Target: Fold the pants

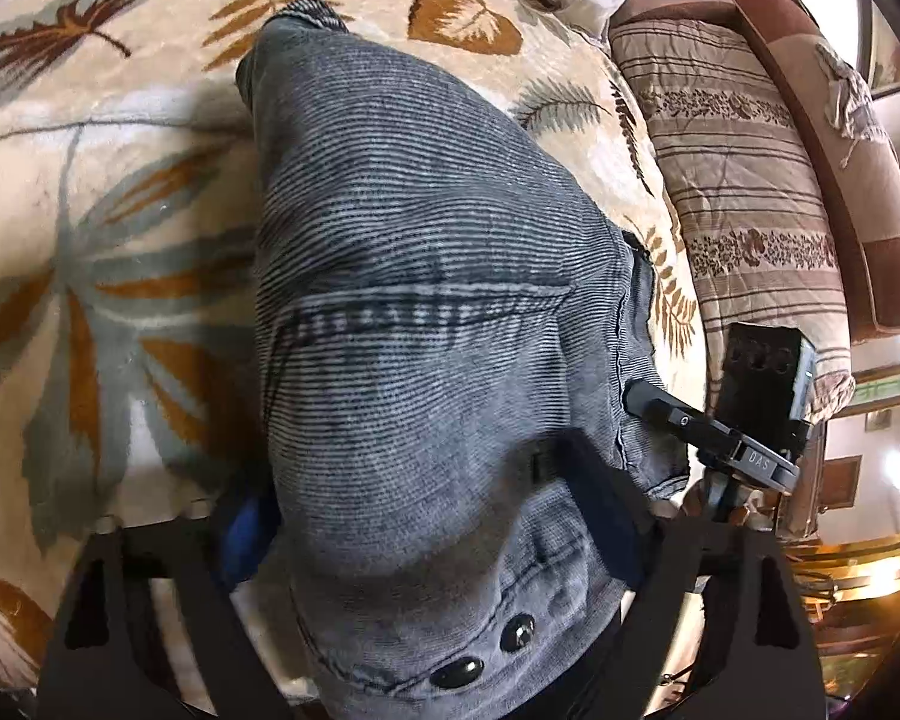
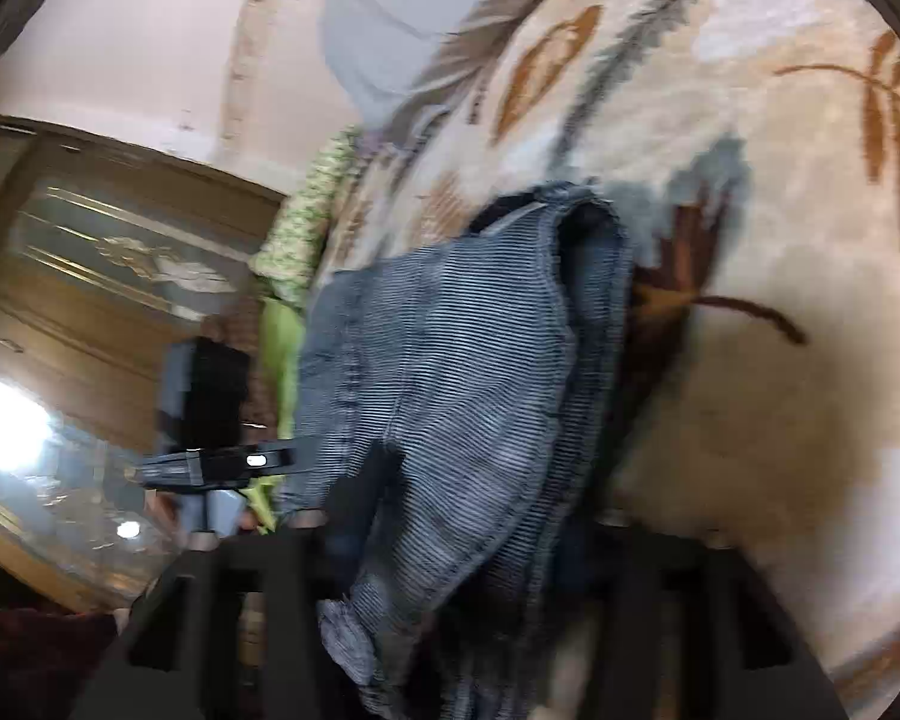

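Grey-blue ribbed corduroy pants (image 1: pixel 426 324), pinched between the fingers of left gripper (image 1: pixel 432 516) and right gripper (image 2: pixel 468 546), are judged mid-fold, to be laid flat next.

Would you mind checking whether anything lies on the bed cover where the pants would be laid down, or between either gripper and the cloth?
Nothing visible does. The grey-blue ribbed corduroy pants fill both the left gripper and the right gripper, and the cream leaf-patterned bed cover around them looks bare. The striped quilt lies off to the side.
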A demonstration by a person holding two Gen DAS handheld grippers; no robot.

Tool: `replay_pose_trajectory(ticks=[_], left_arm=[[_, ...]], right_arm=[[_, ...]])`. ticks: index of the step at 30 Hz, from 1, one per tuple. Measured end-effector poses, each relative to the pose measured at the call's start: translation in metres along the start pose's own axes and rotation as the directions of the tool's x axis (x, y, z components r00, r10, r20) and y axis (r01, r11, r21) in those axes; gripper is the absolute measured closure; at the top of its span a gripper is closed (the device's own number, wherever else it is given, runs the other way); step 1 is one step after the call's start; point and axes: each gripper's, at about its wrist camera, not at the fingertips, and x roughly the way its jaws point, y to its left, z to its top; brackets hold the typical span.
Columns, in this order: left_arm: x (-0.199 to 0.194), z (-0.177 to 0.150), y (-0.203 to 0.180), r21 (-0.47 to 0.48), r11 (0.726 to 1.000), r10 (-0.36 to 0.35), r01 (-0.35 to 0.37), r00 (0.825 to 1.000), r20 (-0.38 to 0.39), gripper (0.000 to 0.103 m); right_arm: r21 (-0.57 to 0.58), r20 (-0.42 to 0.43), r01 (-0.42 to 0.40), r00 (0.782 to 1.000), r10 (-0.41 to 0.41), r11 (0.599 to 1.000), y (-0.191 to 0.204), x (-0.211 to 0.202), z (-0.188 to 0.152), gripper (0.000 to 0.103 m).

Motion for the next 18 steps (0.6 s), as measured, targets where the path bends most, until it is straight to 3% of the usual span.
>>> replay_pose_trajectory(ticks=[1, 4, 6, 11, 18], left_arm=[[-0.004, -0.002, -0.002, 0.016, 1.0, 0.016, -0.016, 1.0, 0.008, 0.044], [-0.017, -0.007, -0.009, 0.052, 0.998, 0.028, -0.029, 0.999, 0.032, 0.066], [-0.024, -0.006, -0.01, 0.058, 0.998, 0.02, -0.023, 0.999, 0.043, 0.071], [-0.055, 0.011, -0.011, 0.078, 0.996, 0.031, -0.039, 0.993, 0.113, 0.072], [-0.103, 0.065, 0.001, 0.107, 0.98, 0.136, -0.167, 0.958, 0.252, 0.072]], right_arm=[[-0.024, 0.005, 0.025, 1.0, -0.025, 0.999, 0.005, -0.003, -0.002, 0.073], [-0.065, 0.007, 0.077, 0.997, -0.076, 0.995, 0.023, -0.01, -0.003, 0.079], [-0.094, 0.01, 0.081, 0.997, -0.08, 0.992, 0.038, -0.01, 0.003, 0.08], [-0.161, 0.038, 0.07, 0.997, -0.065, 0.985, 0.074, -0.004, 0.034, 0.08], [-0.211, 0.08, 0.048, 0.996, -0.031, 0.976, 0.11, 0.031, 0.092, 0.08]])
